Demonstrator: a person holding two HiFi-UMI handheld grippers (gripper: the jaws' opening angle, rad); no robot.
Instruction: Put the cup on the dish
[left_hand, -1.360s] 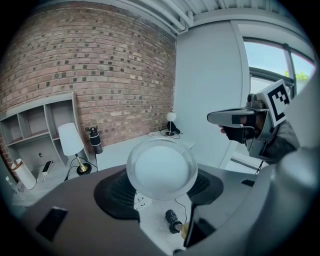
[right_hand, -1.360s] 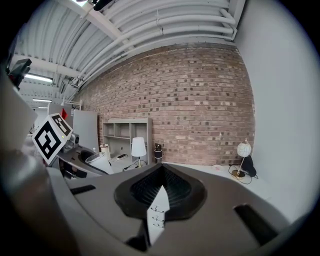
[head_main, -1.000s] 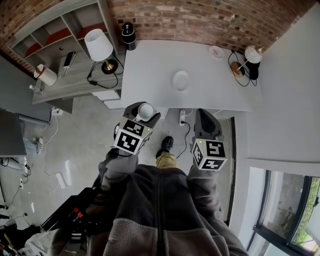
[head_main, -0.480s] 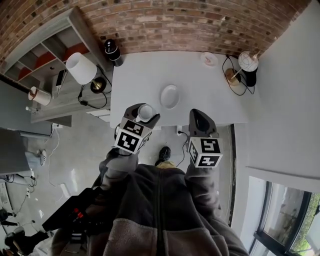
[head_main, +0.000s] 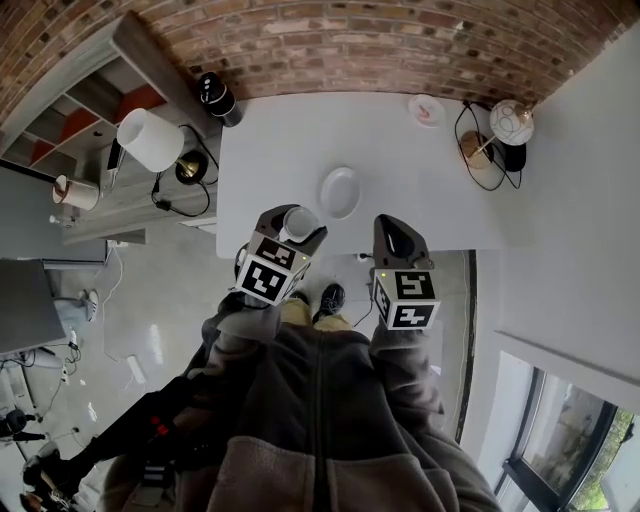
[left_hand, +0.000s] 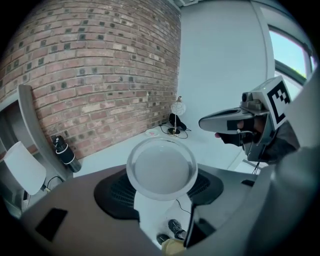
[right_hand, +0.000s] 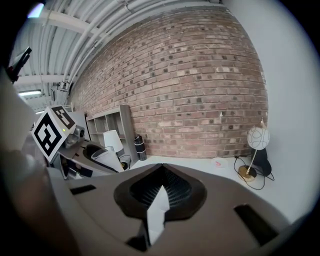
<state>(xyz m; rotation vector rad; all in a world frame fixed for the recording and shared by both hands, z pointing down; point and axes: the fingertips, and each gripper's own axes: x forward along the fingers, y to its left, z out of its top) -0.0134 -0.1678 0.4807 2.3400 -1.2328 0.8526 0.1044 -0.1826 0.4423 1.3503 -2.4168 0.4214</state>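
From the head view, my left claw (head_main: 296, 228) is pinching the cup (head_main: 301, 220) by its sides. The cup is up in the air over the near edge of the white bench (head_main: 270, 140). The dish (head_main: 340, 192) lies flat on the bench, a little farther off and to the right of the cup. The cup is not on it yet. I see the cup's round mouth from above, so it points up. Its long way runs from bottom to mouth, up and down. My right claw (head_main: 390, 230) is just to the right, over the near edge too.

From the left gripper view, I look right into the cup (left_hand: 161, 169). One black pad sits on each side of it and both press in. It looks thin, smooth and see-through. I think it is light and hard, but I cannot tell if it is glass or plastic. Smooth sides can slip, so a hold on both sides below the rim seems best, firm but not too hard.

From the right gripper view, my right claw (right_hand: 159, 200) is pressed together with nothing in it. Far to the left I see the cup (right_hand: 107, 159) in the other claw.
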